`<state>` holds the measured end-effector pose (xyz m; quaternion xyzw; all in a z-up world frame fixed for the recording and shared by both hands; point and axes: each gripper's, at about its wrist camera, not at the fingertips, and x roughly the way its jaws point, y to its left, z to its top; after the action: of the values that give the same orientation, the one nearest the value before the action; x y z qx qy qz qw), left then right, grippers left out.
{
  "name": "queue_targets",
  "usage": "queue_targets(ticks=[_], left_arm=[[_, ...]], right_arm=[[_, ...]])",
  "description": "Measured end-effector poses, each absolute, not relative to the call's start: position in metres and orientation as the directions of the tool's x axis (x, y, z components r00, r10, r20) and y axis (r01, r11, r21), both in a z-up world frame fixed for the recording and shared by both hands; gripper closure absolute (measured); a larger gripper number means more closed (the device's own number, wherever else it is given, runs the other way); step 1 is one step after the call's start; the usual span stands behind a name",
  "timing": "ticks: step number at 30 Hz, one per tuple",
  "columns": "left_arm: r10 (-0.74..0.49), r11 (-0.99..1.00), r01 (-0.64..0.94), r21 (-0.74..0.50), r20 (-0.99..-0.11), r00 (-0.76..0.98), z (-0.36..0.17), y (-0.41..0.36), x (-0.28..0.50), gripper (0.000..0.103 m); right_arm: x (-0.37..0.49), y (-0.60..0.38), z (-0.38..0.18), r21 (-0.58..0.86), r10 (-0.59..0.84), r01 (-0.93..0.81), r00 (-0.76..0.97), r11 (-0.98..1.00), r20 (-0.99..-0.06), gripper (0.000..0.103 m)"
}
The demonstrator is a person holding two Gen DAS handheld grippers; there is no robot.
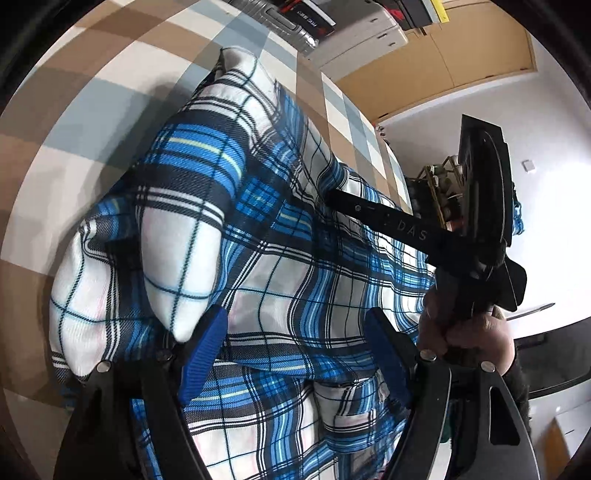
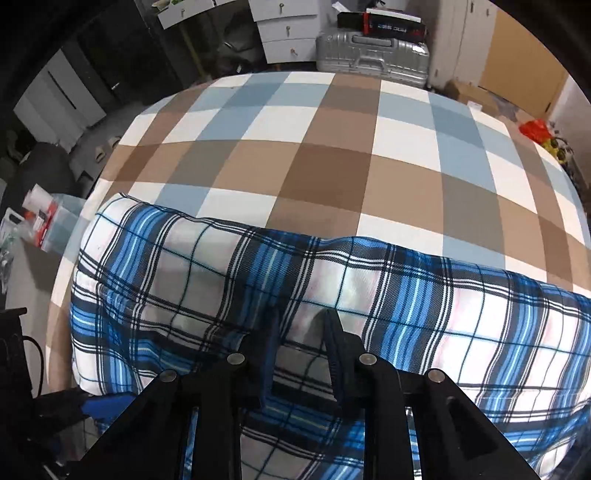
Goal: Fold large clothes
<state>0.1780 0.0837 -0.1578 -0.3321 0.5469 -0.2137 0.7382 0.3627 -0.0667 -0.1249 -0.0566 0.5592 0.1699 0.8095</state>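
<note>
A blue, white and navy plaid garment (image 1: 229, 236) lies bunched in thick folds on a bed with a brown, blue and white checked cover (image 2: 325, 155). My left gripper (image 1: 295, 343) hovers just above it, open, its blue pads (image 1: 205, 347) wide apart with only cloth below. My right gripper (image 2: 301, 332) points steeply down onto the garment (image 2: 406, 295) near its far folded edge. Its jaws stand narrow, with plaid cloth showing in the gap and no clear pinch. The left wrist view shows the right gripper's black finger (image 1: 373, 218) resting its tip on the cloth, with a hand (image 1: 465, 332) on its handle.
A silver suitcase (image 2: 369, 59) and white drawers (image 2: 288, 33) stand beyond the bed's far edge. Boxes and clutter (image 2: 40, 221) lie on the floor to the left of the bed. Wooden panels (image 1: 443, 62) and a white wall (image 1: 535, 192) are at the right.
</note>
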Motion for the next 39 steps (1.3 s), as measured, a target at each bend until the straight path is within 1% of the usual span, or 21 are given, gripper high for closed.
queue_targets(ticks=[1,3,5,8,11,14,16,18,20,21,22,24,27,29,30,31,32,35,36,37,39], left_arm=[[-0.679,0.689,-0.046,-0.724,-0.666,0.310,-0.156,0.082,0.177,0.031],[-0.675,0.696,-0.035,-0.717,-0.671,0.307,-0.155,0.080,0.176,0.031],[-0.675,0.700,-0.025,-0.714,-0.672,0.305,-0.155,0.078,0.177,0.031],[-0.688,0.684,-0.030,-0.729,-0.659,0.304,-0.158,0.083,0.178,0.031],[-0.724,0.637,-0.056,-0.769,-0.621,0.300,-0.163,0.091,0.178,0.031],[-0.768,0.567,-0.102,-0.818,-0.569,0.295,-0.172,0.102,0.180,0.031],[-0.781,0.543,-0.116,-0.832,-0.551,0.293,-0.176,0.105,0.181,0.031],[-0.783,0.543,-0.110,-0.832,-0.550,0.289,-0.175,0.105,0.181,0.031],[-0.778,0.556,-0.103,-0.825,-0.560,0.286,-0.175,0.103,0.181,0.031],[-0.776,0.557,-0.104,-0.824,-0.562,0.287,-0.175,0.103,0.182,0.031],[-0.775,0.557,-0.107,-0.823,-0.562,0.289,-0.175,0.103,0.182,0.031],[-0.781,0.537,-0.127,-0.834,-0.549,0.297,-0.178,0.104,0.181,0.031],[-0.811,0.437,-0.217,-0.873,-0.486,0.325,-0.191,0.116,0.179,0.031],[-0.823,0.391,-0.249,-0.886,-0.458,0.336,-0.196,0.124,0.177,0.031],[-0.823,0.391,-0.252,-0.885,-0.459,0.335,-0.195,0.126,0.177,0.031],[-0.821,0.403,-0.245,-0.882,-0.467,0.329,-0.195,0.126,0.176,0.031],[-0.817,0.417,-0.239,-0.877,-0.477,0.325,-0.194,0.125,0.176,0.031],[-0.810,0.432,-0.235,-0.871,-0.489,0.323,-0.192,0.122,0.176,0.031],[-0.805,0.439,-0.238,-0.866,-0.497,0.324,-0.191,0.122,0.176,0.031],[-0.800,0.454,-0.232,-0.860,-0.508,0.320,-0.188,0.119,0.177,0.030],[-0.789,0.503,-0.178,-0.846,-0.534,0.304,-0.175,0.115,0.181,0.030]], right_arm=[[0.362,-0.066,-0.123,0.097,0.207,-0.340,0.305,0.936,-0.929,0.079],[0.363,-0.067,-0.116,0.131,0.235,-0.340,0.284,0.931,-0.930,0.085],[0.365,-0.069,-0.096,0.228,0.352,-0.366,0.321,0.902,-0.879,0.086],[0.364,-0.049,-0.075,0.296,0.458,-0.444,0.320,0.846,-0.829,0.084],[0.366,-0.017,-0.085,0.252,0.416,-0.496,0.254,0.831,-0.873,0.085],[0.367,0.005,-0.124,0.182,0.323,-0.534,0.183,0.826,-0.929,0.089],[0.368,-0.004,-0.133,0.221,0.369,-0.525,0.196,0.822,-0.909,0.092],[0.372,-0.012,-0.133,0.282,0.402,-0.482,0.165,0.830,-0.900,0.097],[0.372,-0.013,-0.125,0.288,0.405,-0.484,0.154,0.826,-0.901,0.095],[0.369,-0.011,-0.117,0.277,0.413,-0.504,0.180,0.818,-0.893,0.095],[0.364,-0.009,-0.104,0.262,0.436,-0.535,0.228,0.803,-0.871,0.092],[0.360,-0.003,-0.088,0.290,0.501,-0.573,0.250,0.766,-0.828,0.092],[0.367,0.017,-0.095,0.355,0.539,-0.579,0.179,0.734,-0.823,0.092],[0.369,0.028,-0.113,0.340,0.503,-0.581,0.141,0.739,-0.853,0.092],[0.369,0.033,-0.128,0.321,0.466,-0.576,0.118,0.752,-0.877,0.092],[0.370,0.034,-0.141,0.327,0.451,-0.560,0.096,0.762,-0.887,0.096],[0.371,0.029,-0.140,0.353,0.483,-0.544,0.113,0.761,-0.868,0.096],[0.378,0.011,-0.142,0.443,0.537,-0.472,0.079,0.762,-0.840,0.097],[0.373,0.001,-0.133,0.442,0.548,-0.470,0.112,0.764,-0.829,0.096],[0.366,-0.011,-0.122,0.433,0.558,-0.471,0.160,0.768,-0.815,0.091],[0.344,-0.042,-0.097,0.431,0.585,-0.461,0.268,0.775,-0.765,0.091]])
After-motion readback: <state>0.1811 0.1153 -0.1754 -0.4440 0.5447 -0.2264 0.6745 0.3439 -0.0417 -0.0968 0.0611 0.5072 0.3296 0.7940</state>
